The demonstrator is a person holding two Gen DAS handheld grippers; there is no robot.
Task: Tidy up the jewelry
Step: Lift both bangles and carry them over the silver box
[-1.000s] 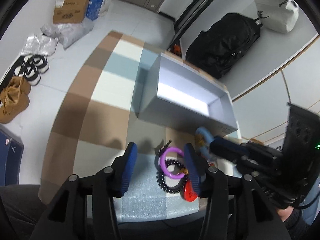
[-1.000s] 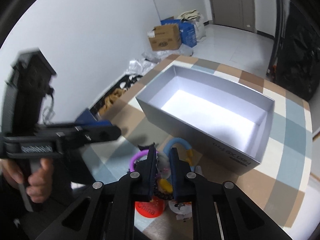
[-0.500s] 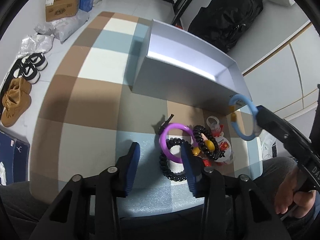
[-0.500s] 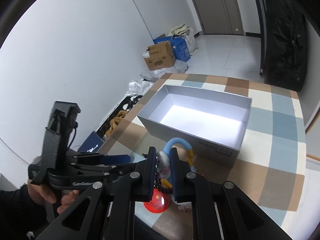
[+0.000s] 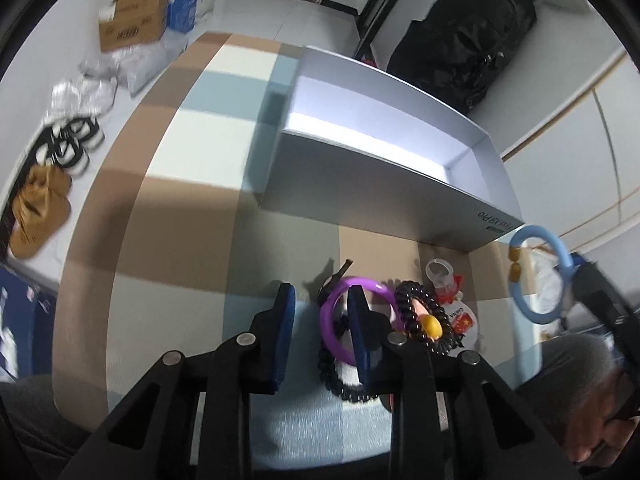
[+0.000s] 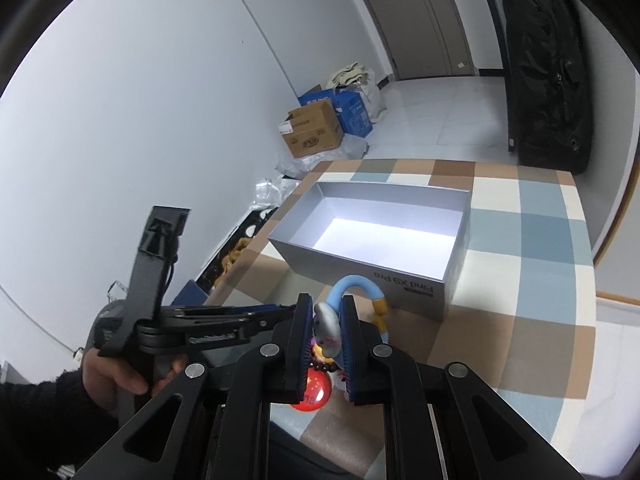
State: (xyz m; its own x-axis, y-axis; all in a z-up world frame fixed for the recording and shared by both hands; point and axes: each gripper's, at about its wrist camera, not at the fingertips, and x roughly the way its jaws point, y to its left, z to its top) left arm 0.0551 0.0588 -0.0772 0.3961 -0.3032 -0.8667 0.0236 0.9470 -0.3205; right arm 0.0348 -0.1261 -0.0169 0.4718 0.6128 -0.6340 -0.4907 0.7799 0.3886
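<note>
My right gripper (image 6: pixel 325 322) is shut on a light blue bracelet (image 6: pixel 356 286) with yellow beads and holds it in the air, just short of the near wall of the open grey box (image 6: pixel 416 292). The bracelet also shows in the left wrist view (image 5: pixel 540 276), off the box's right corner (image 5: pixel 500 224). My left gripper (image 5: pixel 322 314) is open and empty, low over the table. Its right finger overlaps a purple bangle (image 5: pixel 336 332). A black bead bracelet (image 5: pixel 424 320) with a yellow bead and a black coil band (image 5: pixel 336 380) lie beside it.
A red and white badge (image 5: pixel 460 318) and a small clear bottle (image 5: pixel 440 276) lie right of the beads. The table has a checked cloth (image 5: pixel 180 200). Cardboard boxes (image 6: pixel 312 134), shoes (image 5: pixel 72 140) and a black bag (image 5: pixel 464 40) are on the floor around.
My right gripper has lifted the blue bracelet off the pile and carried it up toward the box. My left gripper has drawn back and narrowed a little.
</note>
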